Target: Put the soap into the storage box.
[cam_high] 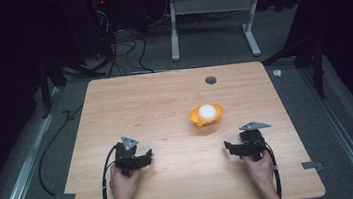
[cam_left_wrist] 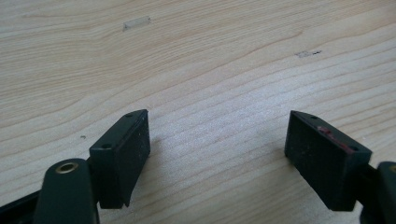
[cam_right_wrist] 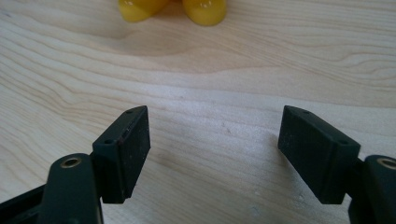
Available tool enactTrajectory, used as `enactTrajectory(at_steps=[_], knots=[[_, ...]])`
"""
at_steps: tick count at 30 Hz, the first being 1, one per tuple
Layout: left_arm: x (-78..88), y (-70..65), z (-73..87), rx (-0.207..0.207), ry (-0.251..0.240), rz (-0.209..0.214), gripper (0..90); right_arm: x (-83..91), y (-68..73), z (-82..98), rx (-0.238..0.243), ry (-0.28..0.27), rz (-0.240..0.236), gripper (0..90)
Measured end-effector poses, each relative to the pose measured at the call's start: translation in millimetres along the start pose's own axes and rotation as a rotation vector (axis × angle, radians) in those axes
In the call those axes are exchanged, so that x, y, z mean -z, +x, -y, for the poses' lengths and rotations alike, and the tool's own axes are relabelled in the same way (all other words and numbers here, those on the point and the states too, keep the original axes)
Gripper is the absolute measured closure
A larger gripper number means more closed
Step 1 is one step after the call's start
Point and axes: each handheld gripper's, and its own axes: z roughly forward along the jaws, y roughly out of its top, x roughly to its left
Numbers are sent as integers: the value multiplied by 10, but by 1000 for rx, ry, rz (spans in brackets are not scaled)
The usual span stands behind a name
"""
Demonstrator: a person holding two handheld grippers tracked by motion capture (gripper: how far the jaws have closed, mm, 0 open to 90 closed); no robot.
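Looking down from high view: left gripper [cam_high: 146, 155] and right gripper [cam_high: 228, 147] rest low on the counter [cam_high: 164, 96], well apart, a hand behind each. Yellow bowl [cam_high: 207, 115] with white ball [cam_high: 207, 110] sits beyond, nearer the right gripper.
Left gripper view: jaws spread over bare wood.
Right gripper view: jaws spread, nothing between; bowl [cam_right_wrist: 173, 10] at top edge.
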Motion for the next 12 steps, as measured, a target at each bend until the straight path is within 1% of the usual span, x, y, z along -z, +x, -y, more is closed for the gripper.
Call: enactTrajectory(at_steps=[1, 2, 4, 5, 6, 7, 12], knots=[[0, 0, 0, 0, 0, 0, 228, 0, 0, 0, 0, 0, 0, 258], [0, 0, 0, 0, 0, 0, 228, -16, 24, 8, 13, -1, 25, 254], [0, 0, 0, 0, 0, 0, 228, -28, 47, 9, 31, 0, 44, 250], [0, 0, 0, 0, 0, 0, 228, -37, 58, 12, 41, -4, 51, 245], [0, 0, 0, 0, 0, 0, 228, -37, 58, 12, 41, -4, 51, 245], [0, 0, 0, 0, 0, 0, 228, -64, 88, 32, 63, -23, 70, 223], [0, 0, 0, 0, 0, 0, 228, -71, 96, 39, 66, -31, 68, 223]])
